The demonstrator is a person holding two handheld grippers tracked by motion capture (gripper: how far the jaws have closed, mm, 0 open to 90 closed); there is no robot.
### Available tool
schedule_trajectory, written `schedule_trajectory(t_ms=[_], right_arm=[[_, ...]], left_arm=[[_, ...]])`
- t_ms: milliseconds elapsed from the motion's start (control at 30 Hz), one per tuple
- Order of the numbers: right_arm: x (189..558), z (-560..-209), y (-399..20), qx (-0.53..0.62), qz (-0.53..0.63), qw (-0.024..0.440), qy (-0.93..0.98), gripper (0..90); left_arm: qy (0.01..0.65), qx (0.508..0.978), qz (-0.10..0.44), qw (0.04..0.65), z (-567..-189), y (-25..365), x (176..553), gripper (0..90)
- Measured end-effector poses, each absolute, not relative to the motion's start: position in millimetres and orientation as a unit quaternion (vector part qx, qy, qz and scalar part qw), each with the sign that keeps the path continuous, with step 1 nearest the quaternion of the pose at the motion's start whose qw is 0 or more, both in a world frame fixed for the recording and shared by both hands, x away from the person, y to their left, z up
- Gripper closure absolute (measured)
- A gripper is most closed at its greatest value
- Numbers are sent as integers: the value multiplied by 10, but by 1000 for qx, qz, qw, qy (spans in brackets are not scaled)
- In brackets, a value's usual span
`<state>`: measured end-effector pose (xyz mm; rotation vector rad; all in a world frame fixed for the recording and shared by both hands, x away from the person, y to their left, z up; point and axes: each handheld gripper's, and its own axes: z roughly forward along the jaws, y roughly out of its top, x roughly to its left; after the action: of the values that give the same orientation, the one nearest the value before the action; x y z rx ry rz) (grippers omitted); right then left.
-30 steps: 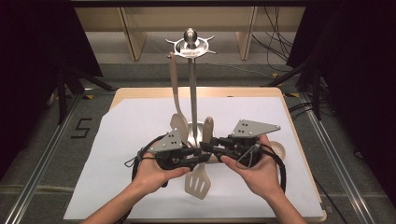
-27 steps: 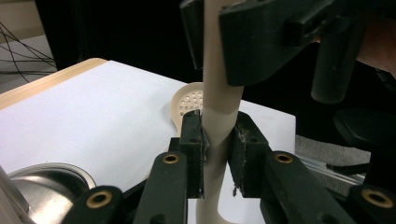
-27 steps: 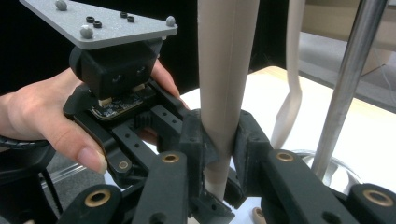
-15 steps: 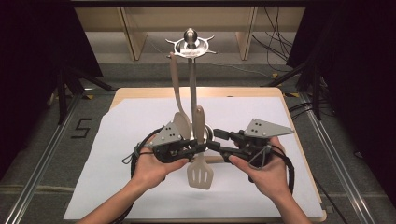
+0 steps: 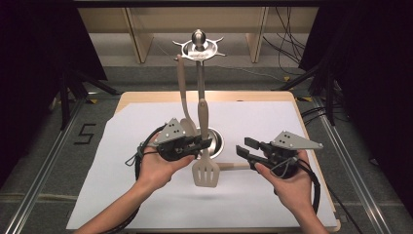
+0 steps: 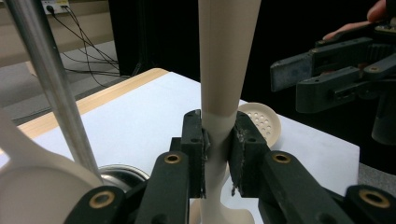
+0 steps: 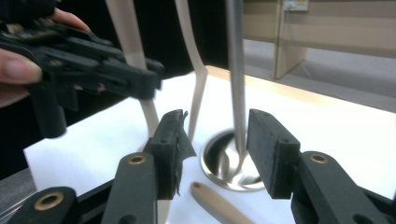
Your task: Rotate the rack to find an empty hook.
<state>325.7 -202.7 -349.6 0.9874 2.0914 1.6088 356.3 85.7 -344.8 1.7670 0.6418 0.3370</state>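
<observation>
- Your right gripper (image 5: 246,148) sits nearest you on the right, held level and aimed left across the white sheet (image 5: 146,204). Its jaws have just been opening and now stand wide apart with nothing between the pads; it has released.
- In the right gripper view, a beige handle (image 7: 219,207) lies on the sheet just below those open jaws, untouched. In the left gripper view, a perforated beige spoon bowl (image 6: 261,122) rests on the sheet beyond the jaws.
- Your left gripper (image 5: 202,145) is clenched on the neck of the slotted spatula (image 5: 205,170). The left gripper view shows both pads pressed against the beige shaft (image 6: 219,135), one on each side.
- The spatula hangs upright, blade down, clear above the sheet; its shadow falls on the paper below.
- Just behind it stands the round steel base (image 5: 216,141) of the utensil stand.
- The stand's pole (image 5: 200,78) rises to a hooked top (image 5: 198,48), from which a second beige utensil (image 5: 183,92) hangs.
</observation>
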Motion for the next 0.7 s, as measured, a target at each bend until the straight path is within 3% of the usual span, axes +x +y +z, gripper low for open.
schedule_trajectory(t_ms=[433, 667, 700], right_arm=[[3248, -3593, -2071, 350, 530, 194, 747, 588], [3227, -3616, -2062, 369, 518, 182, 749, 589], [3261, -3626, -2074, 350, 522, 201, 751, 589]], left_arm=[[280, 752, 153, 576, -3386, 883, 3649, 768], [282, 751, 158, 576, -3338, 891, 3694, 768], [285, 750, 158, 576, -3333, 888, 3699, 768]])
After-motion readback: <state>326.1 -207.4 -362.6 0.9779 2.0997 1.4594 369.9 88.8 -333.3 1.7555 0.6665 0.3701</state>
